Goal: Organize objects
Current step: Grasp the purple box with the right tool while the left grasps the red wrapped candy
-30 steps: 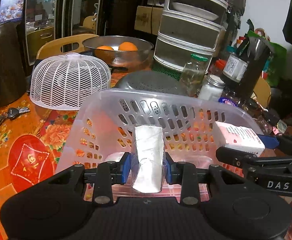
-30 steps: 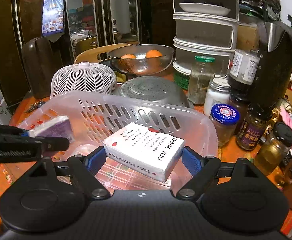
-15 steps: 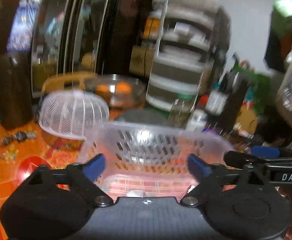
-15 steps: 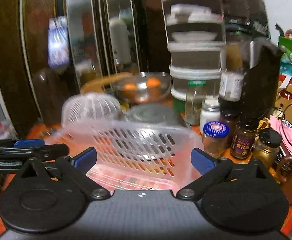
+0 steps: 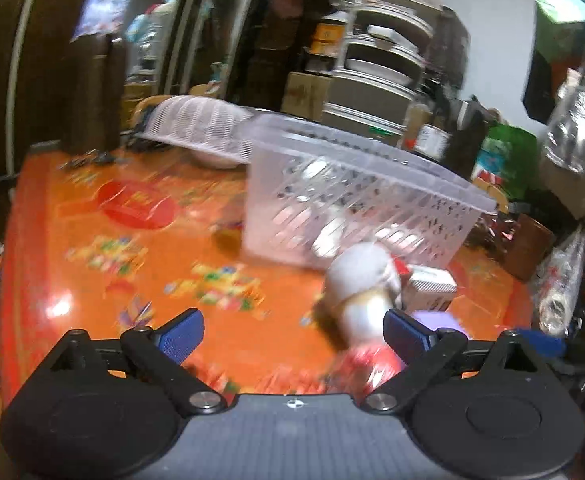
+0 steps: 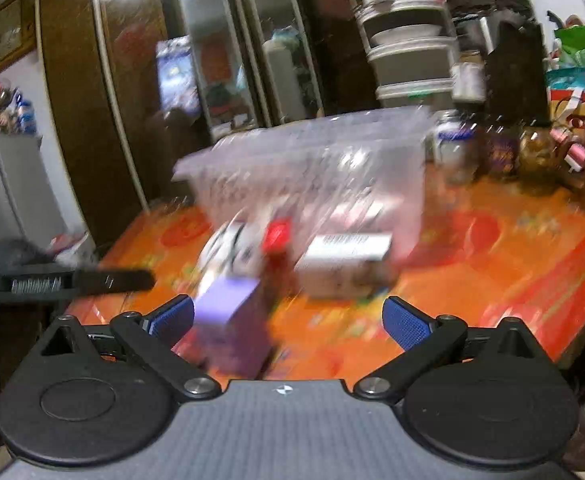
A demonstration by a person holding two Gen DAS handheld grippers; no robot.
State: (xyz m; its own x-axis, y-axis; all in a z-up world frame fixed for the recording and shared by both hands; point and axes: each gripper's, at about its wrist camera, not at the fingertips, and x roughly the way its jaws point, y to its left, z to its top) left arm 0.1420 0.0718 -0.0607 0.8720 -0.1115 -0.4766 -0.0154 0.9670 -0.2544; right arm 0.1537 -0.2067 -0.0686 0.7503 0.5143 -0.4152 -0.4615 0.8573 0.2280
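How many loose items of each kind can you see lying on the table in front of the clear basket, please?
Boxes: 2, the purple box and the white box
Red-topped item: 1
White rounded pack: 1
Total: 4 (the picture is blurred, so the kinds are approximate)

Your table (image 5: 92,280) carries an orange and red patterned cover. Standing on it: clear perforated plastic basket (image 5: 356,200), white mesh dome cover (image 5: 200,128) behind it, jars (image 6: 500,152) at the far right. In front of the basket lie a white box (image 6: 344,264), purple box (image 6: 228,316), and red-capped bottle (image 6: 278,256). Frames blurred.
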